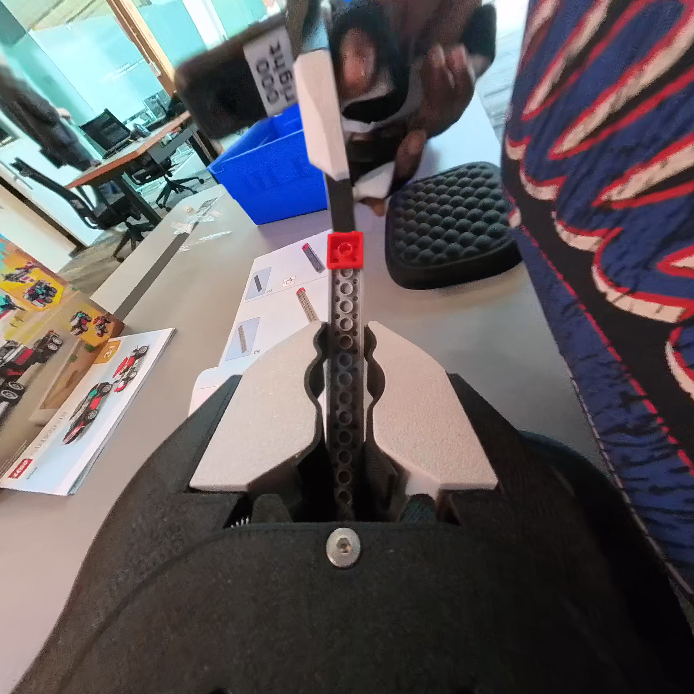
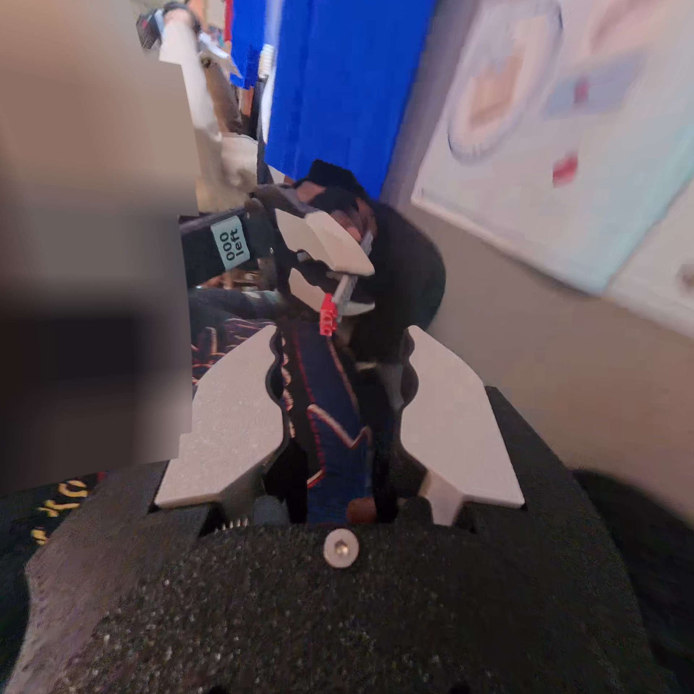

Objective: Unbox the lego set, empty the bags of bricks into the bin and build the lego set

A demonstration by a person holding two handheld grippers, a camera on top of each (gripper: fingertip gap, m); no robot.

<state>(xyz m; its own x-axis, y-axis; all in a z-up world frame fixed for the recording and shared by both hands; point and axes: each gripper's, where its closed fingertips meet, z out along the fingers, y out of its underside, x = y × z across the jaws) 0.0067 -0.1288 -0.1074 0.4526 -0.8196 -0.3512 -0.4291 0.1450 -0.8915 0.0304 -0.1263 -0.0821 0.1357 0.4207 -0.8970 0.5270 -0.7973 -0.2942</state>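
Note:
My left gripper [image 1: 344,330] is shut on a long grey beam with holes [image 1: 344,360], which points forward above the table. A small red brick [image 1: 345,249] sits on the beam's far end. The right gripper's finger [image 1: 323,112] hangs just above and behind the red brick. In the right wrist view my right gripper [image 2: 341,334] is open and empty, facing the left gripper [image 2: 347,285], which holds the grey beam [image 2: 343,287] with the red brick [image 2: 327,313] at its tip. The blue bin [image 1: 270,169] stands on the table behind.
An open instruction booklet [image 1: 285,296] lies under the beam. A second booklet [image 1: 94,409] and the set's box [image 1: 41,330] lie at left. Empty clear bags [image 1: 199,225] lie near the bin. A black dimpled pad [image 1: 450,225] sits at right beside a patterned sleeve [image 1: 608,225].

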